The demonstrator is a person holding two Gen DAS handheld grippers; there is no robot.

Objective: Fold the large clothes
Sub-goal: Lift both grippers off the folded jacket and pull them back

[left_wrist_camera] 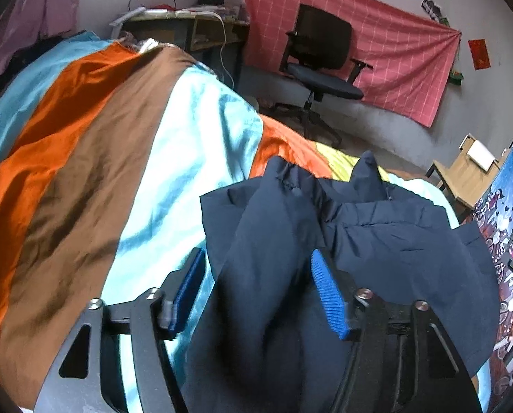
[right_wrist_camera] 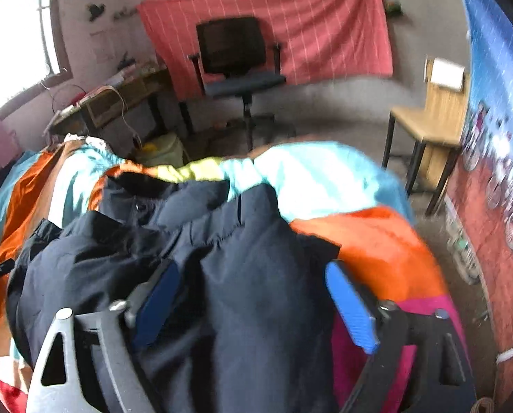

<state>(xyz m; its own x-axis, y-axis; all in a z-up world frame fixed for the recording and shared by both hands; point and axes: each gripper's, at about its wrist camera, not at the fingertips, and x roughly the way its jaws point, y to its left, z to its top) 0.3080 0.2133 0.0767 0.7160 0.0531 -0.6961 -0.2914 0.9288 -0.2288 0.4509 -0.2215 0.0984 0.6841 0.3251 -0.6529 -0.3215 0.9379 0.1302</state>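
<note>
A dark navy padded jacket (left_wrist_camera: 394, 241) lies bunched on a bed covered by a striped spread (left_wrist_camera: 84, 137) of light blue, orange and brown. In the left wrist view my left gripper (left_wrist_camera: 256, 256) stands open, with a fold of the jacket lying loose between its blue pads; a gap shows beside the left pad. In the right wrist view the jacket (right_wrist_camera: 118, 247) fills the lower middle. My right gripper (right_wrist_camera: 253, 268) is open wide astride another thick fold, and its pads do not press on it. The spread (right_wrist_camera: 325, 179) shows beyond the jacket.
A black office chair (left_wrist_camera: 321, 55) stands past the bed before a pink cloth on the wall. A cluttered desk (left_wrist_camera: 187, 27) sits at the back left. At the right are a wooden chair (right_wrist_camera: 431, 113) and a wall with a blue poster (right_wrist_camera: 497, 103).
</note>
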